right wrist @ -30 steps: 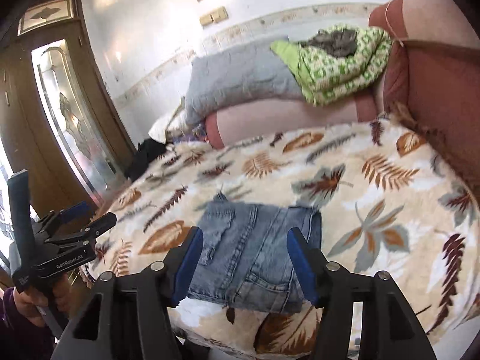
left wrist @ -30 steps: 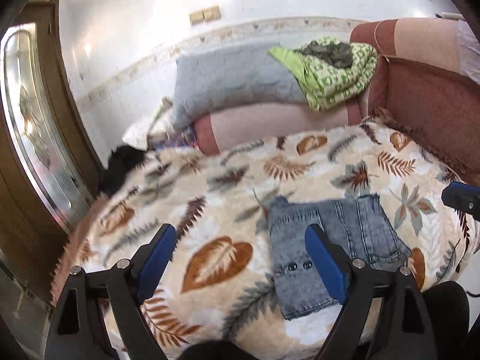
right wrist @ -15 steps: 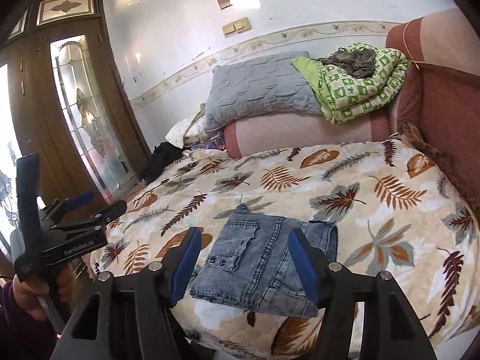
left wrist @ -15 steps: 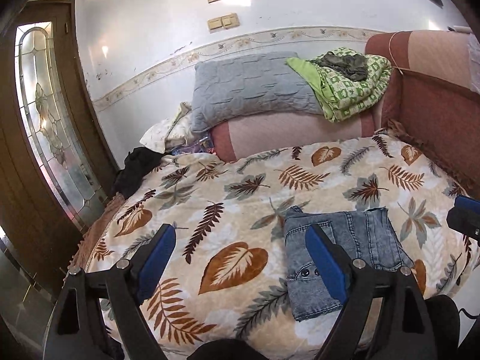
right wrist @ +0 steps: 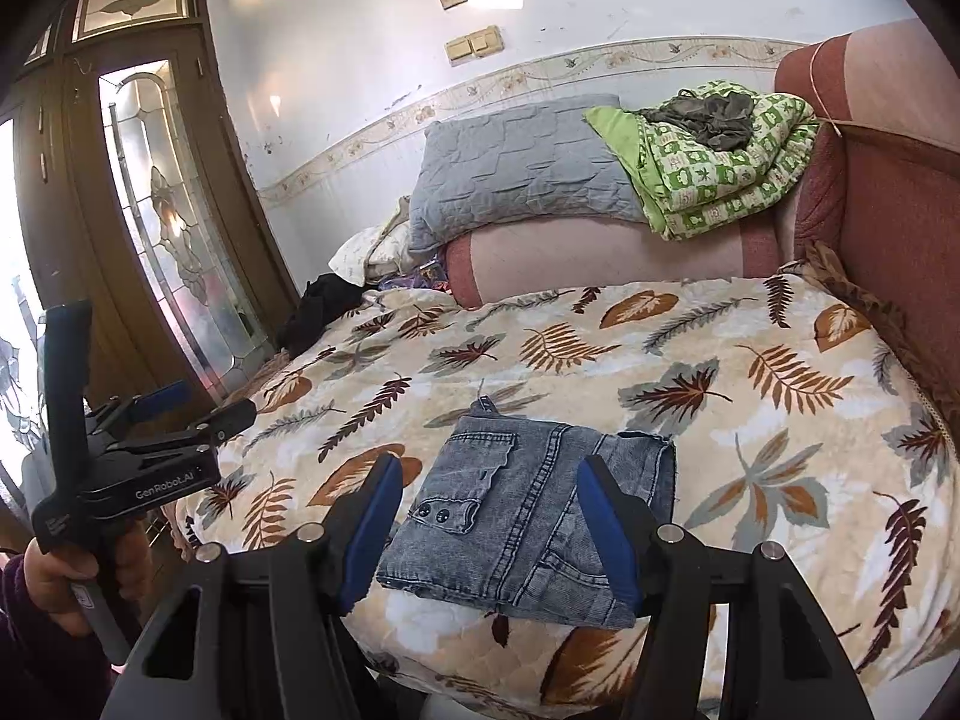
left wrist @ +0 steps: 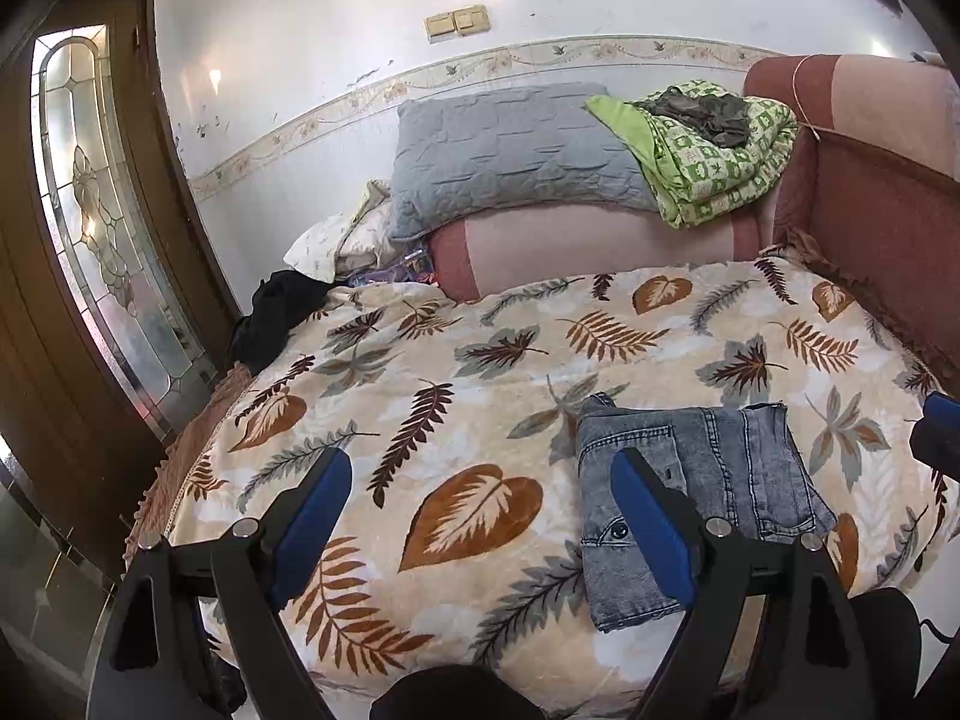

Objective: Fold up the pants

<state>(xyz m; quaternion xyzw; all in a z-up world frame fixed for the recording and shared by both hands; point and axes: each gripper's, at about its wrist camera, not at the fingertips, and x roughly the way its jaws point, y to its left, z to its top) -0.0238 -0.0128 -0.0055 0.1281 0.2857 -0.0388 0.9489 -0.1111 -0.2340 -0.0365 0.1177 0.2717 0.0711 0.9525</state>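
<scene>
The blue-grey jeans (right wrist: 528,516) lie folded into a small flat packet near the front edge of the leaf-print bedspread (right wrist: 690,348). My right gripper (right wrist: 491,471) hovers just in front of the packet. It is open, and its blue pads frame the denim without touching it. In the left wrist view the jeans (left wrist: 720,474) sit to the right. My left gripper (left wrist: 480,465) is open over bare bedspread (left wrist: 468,360) with nothing between its fingers. In the right wrist view a hand (right wrist: 54,570) holds the left gripper (right wrist: 210,405) off the bed's left side.
A grey pillow (right wrist: 516,168) and a folded green blanket (right wrist: 720,168) rest on a pink bolster at the bed's far end. A red upholstered side (right wrist: 900,204) runs along the right. A wooden door with leaded glass (right wrist: 174,228) stands left, with dark clothing (right wrist: 318,312) at that corner.
Both views have drawn back and tilted up, so more wall and bed show. The jeans lie where they were and look smaller, farther from the right gripper's pads.
</scene>
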